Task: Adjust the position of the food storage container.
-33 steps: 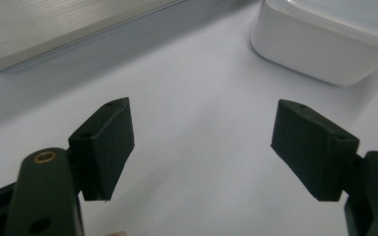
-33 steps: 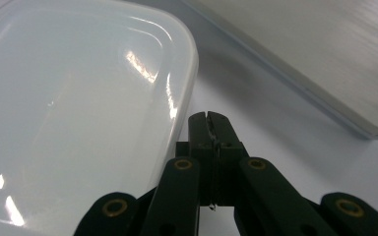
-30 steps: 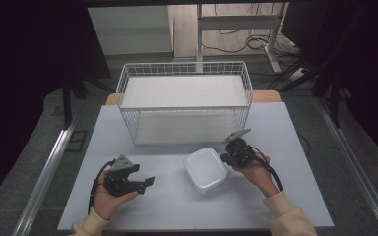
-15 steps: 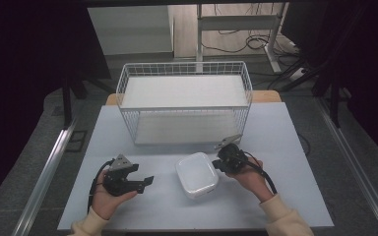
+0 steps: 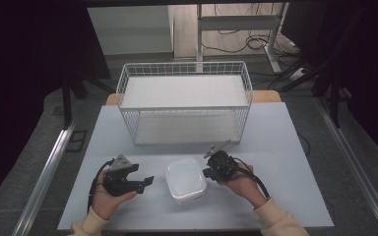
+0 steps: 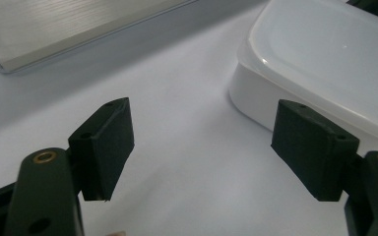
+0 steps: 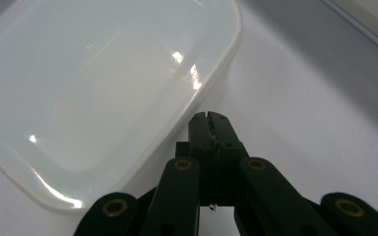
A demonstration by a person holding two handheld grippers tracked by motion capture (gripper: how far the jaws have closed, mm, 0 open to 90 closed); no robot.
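Note:
A white lidded plastic container [image 5: 185,180] lies on the pale table between the two hands. My right gripper [image 5: 207,172] is shut with nothing between its jaws, and its tip presses against the container's right side [image 7: 128,98]. My left gripper [image 5: 147,180] sits a short way to the container's left, jaws wide open and pointing at it. In the left gripper view the container [image 6: 325,64] lies just beyond the right jaw, with bare table between the pads.
A white wire basket [image 5: 184,105] with a white shelf board stands at the back of the table [image 5: 285,142]. Its metal base edge [image 6: 69,29] shows in the left gripper view. The floor behind holds cables and desk legs.
My right gripper has pushed the container leftward and toward the front edge, turning it a little. The left gripper has stayed put and open.

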